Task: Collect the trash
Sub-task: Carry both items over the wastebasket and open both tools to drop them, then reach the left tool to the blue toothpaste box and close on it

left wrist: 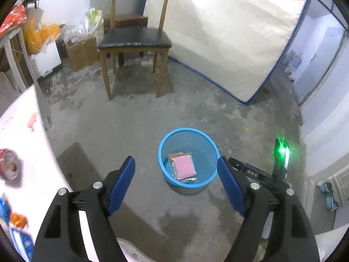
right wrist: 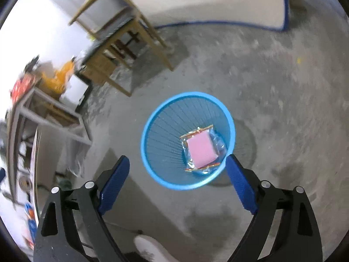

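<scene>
Both tools gape empty; only left view shows right tool (left wrist: 281, 152) (green light) beside basket (left wrist: 162, 150)

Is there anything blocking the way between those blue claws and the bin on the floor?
Nothing visible does. The blue bin stands open-topped on bare floor, with only a pink packet lying inside. Both the left gripper and right gripper are open and hold nothing.

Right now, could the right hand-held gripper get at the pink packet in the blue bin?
Probably yes: the right hand-held gripper is open above the blue bin, and the pink packet lies uncovered at the bottom, nothing over it.
</scene>
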Demonstrator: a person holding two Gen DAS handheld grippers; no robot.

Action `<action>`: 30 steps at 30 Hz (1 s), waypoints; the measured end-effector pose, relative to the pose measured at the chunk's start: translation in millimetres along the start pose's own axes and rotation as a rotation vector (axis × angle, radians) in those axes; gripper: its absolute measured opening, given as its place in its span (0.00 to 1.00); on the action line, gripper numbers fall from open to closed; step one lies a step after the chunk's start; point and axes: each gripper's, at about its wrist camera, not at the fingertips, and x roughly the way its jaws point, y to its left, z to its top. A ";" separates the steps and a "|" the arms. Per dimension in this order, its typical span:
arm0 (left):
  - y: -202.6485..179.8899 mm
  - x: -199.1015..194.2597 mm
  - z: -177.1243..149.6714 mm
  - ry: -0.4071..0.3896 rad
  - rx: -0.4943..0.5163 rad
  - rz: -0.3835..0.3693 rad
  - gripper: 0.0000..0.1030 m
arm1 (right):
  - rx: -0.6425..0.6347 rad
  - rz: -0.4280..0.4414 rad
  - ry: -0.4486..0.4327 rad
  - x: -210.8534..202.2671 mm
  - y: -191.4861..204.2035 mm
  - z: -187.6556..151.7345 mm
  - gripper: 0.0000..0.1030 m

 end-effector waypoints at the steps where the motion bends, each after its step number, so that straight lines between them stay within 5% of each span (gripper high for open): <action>1: 1.8 -20.7 -11.3 -0.026 0.009 0.009 0.75 | -0.048 -0.013 -0.011 -11.9 12.2 -4.9 0.90; 5: 8.7 -69.3 -47.6 -0.036 0.033 -0.003 0.80 | -0.185 -0.074 -0.055 -47.4 51.3 -21.5 0.92; 10: 32.8 -126.4 -101.8 -0.117 0.020 0.069 0.93 | -0.348 -0.154 -0.147 -89.6 111.4 -43.7 0.92; 17: 94.0 -201.9 -185.6 -0.203 -0.144 0.162 0.95 | -0.528 -0.047 -0.230 -124.4 184.1 -76.7 0.92; 20: 120.9 -232.1 -223.5 -0.242 -0.229 0.237 0.95 | -0.600 0.100 -0.234 -136.0 218.6 -96.0 0.92; 23: 141.3 -251.1 -259.9 -0.266 -0.326 0.252 0.95 | -0.652 0.227 -0.179 -136.2 250.6 -115.1 0.92; 30: 165.9 -270.4 -323.2 -0.380 -0.455 0.270 0.95 | -0.685 0.451 0.176 -87.2 328.0 -173.4 0.92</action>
